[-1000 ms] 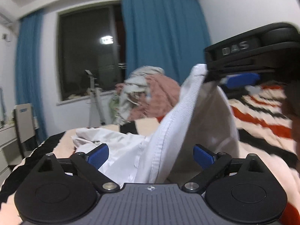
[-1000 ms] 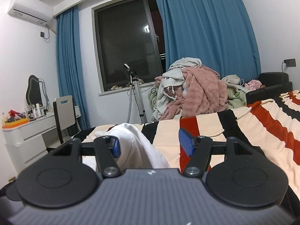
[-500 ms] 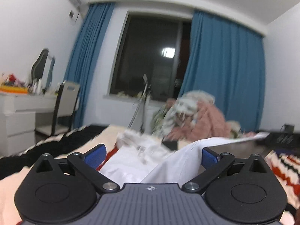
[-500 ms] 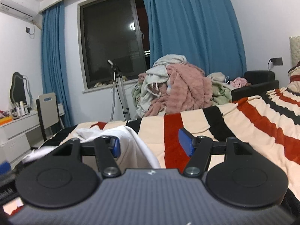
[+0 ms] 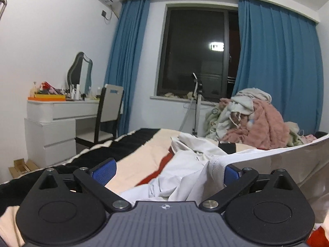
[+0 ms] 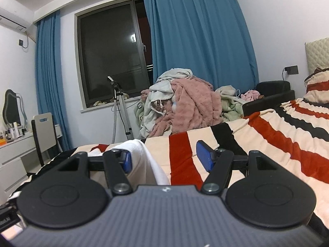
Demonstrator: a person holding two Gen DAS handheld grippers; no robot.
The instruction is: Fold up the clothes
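Lowered since before: one white garment (image 5: 191, 164), two splayed grippers (image 5: 167, 170) (image 6: 166, 159).

- My left tool (image 5: 167, 169) has its blue pads spread wide, above the bed (image 5: 141, 154).
- The white garment (image 5: 193, 164) lies crumpled between the pads; its ribbed hem touches the right pad and stretches taut toward the right edge.
- The bed's blanket shows cream, black and red stripes.
- A pile of clothes (image 5: 250, 119) sits beyond the bed, below the blue curtain (image 5: 277, 72).
- At the left, a white table (image 5: 53, 111) carries bottles and a mirror, a chair (image 5: 109, 105) beside it.
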